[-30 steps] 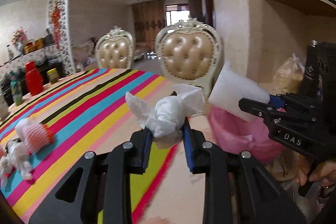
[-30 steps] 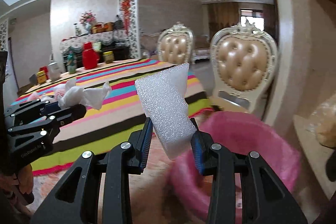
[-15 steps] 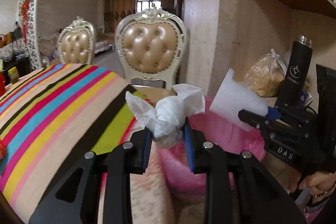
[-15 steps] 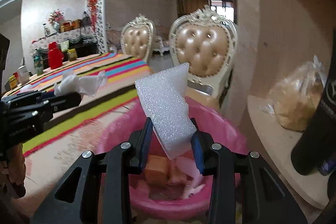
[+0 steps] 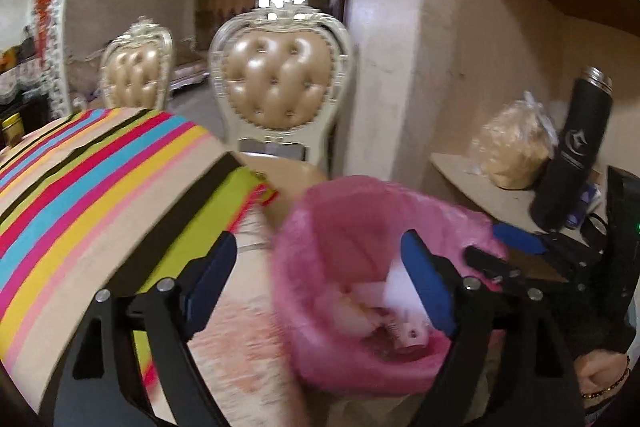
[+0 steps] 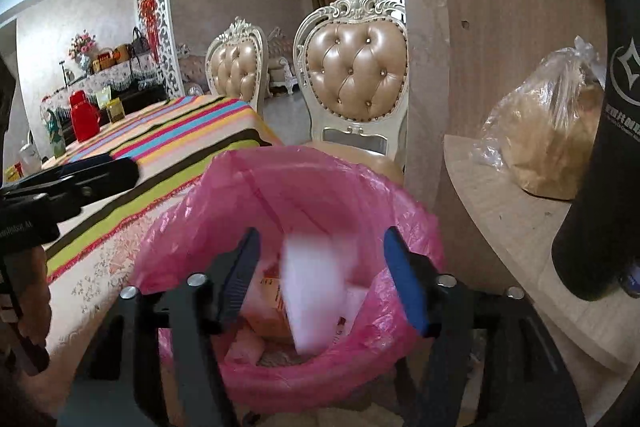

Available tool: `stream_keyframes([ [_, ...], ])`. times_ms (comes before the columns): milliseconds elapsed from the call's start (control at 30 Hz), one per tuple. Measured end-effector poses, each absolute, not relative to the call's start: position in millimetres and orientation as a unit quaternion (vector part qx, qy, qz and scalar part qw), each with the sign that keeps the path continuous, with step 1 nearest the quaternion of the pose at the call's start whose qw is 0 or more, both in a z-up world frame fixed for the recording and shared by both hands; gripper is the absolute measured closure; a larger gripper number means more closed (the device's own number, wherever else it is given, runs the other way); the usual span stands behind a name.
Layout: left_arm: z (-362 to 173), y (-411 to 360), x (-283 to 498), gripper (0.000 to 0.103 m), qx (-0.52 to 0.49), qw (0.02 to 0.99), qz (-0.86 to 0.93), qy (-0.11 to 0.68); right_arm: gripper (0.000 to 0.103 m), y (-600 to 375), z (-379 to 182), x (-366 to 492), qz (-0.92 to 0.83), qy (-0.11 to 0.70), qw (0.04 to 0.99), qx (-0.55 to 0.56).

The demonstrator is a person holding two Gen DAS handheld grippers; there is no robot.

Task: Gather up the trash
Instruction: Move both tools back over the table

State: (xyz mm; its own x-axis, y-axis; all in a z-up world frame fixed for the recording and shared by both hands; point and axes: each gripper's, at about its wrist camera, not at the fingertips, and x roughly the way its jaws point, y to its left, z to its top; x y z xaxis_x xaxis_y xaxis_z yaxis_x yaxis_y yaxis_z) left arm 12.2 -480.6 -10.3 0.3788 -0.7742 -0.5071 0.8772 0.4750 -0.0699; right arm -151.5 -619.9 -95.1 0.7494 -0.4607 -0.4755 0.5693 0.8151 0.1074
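A bin lined with a pink bag (image 5: 360,227) stands beside the striped table, just under both grippers. My left gripper (image 5: 318,283) hangs over its near left rim, jaws opening wide with nothing between them. White scraps (image 5: 384,301) lie blurred inside the bag. In the right wrist view the white foam piece (image 6: 316,287) drops blurred between the spread fingers of my right gripper (image 6: 322,277), whose jaws are opening; the pads are clear of it. It falls into the pink bag (image 6: 280,183). Each gripper shows in the other's view: right gripper (image 5: 516,255), left gripper (image 6: 72,179).
The striped tablecloth (image 5: 100,179) runs off to the left, with a red jug (image 6: 82,121) at its far end. Two padded chairs (image 6: 356,75) stand behind the bin. On the right a wooden shelf (image 6: 520,219) carries a black flask (image 6: 600,187) and a bagged loaf (image 6: 552,139).
Both grippers swung from the table to above the pink bin and opened. The left let go of the tissue wad and the right let go of the foam piece.
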Motion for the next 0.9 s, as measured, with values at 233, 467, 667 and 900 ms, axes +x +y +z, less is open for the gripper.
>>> stream_keyframes([
  [233,5,-394,40,0.005,0.115,0.885,-0.399,0.211,0.041,-598,-83,-141,-0.253,0.212,0.937,0.111],
  [467,14,-273,71,0.005,0.102,0.933,-0.283,0.196,0.041,-528,-70,-94,-0.164,0.219,0.959,0.078],
  [667,14,-165,104,0.005,0.061,0.957,-0.188,0.211,0.041,-436,-60,-34,-0.072,0.231,0.969,0.054],
  [900,13,-41,138,0.005,0.032,0.971,-0.073,0.224,0.041,-333,-58,41,0.030,0.253,0.966,0.045],
])
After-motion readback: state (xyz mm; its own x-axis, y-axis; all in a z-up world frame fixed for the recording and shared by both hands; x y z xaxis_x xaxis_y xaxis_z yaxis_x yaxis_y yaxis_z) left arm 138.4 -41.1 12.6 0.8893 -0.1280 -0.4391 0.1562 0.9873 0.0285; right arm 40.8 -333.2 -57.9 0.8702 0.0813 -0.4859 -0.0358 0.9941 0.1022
